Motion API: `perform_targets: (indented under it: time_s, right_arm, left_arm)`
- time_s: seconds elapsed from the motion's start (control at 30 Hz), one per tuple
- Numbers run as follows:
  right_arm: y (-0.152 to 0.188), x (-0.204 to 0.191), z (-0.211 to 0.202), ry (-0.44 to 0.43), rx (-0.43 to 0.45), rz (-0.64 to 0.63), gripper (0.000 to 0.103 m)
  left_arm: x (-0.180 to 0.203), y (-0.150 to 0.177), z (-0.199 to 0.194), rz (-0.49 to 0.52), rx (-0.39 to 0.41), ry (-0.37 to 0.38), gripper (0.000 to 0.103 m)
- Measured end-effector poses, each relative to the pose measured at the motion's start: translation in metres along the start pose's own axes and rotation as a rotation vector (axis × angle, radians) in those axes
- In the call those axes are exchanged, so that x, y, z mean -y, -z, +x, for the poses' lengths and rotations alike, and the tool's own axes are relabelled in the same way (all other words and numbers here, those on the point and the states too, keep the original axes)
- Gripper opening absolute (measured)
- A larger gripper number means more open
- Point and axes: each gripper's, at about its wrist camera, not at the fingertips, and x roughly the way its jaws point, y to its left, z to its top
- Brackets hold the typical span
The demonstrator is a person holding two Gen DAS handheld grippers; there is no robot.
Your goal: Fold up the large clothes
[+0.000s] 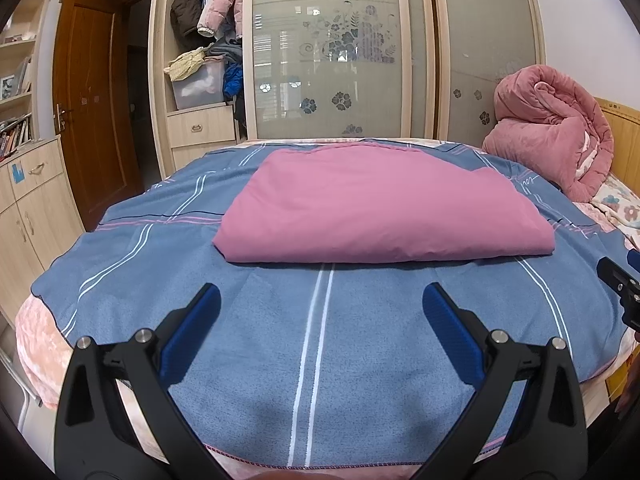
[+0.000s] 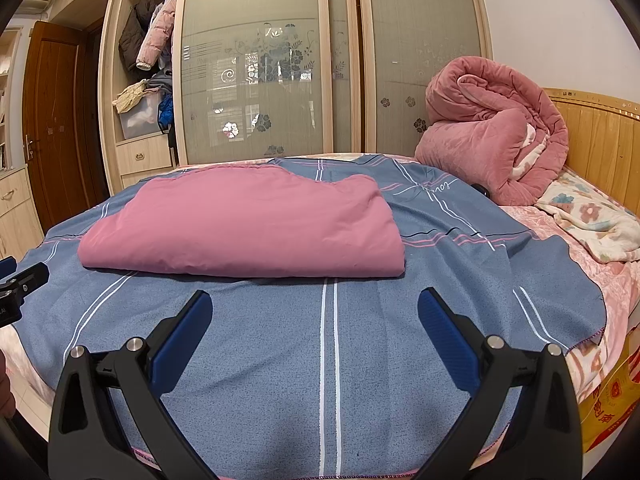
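Blue-padded fingers frame the near edge of the bed as the left hand-held gripper (image 1: 320,304) and the right hand-held gripper (image 2: 314,310) hover over a blue striped blanket (image 1: 320,340), both spread wide and grasping nothing, touching no cloth. Beyond them, well apart from either tool, a pink garment (image 1: 380,208) lies folded into a thick rectangle in the middle of the bed, its folded edge facing the cameras. The fold looks nearly or wholly finished; if another fold is wanted, a good approach would be for each tool to pinch one near corner through all layers, lift together and carry the edge evenly to the far side so the stack stays square. Farther off, a rolled pink quilt (image 2: 496,136) sits against the wooden headboard (image 2: 600,140), with the sliding-door wardrobe (image 2: 260,60) behind
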Motion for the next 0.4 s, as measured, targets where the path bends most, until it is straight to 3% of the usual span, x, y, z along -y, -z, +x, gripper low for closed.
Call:
perform_targets:
  time_s: [0.4]
  right_arm:
    - [-0.0003,-0.0002,-0.0003,0.0,0.001,0.001,0.102]
  left_arm:
    - [-0.0025,0.0013,0.0027,-0.007,-0.022,0.012,0.101]
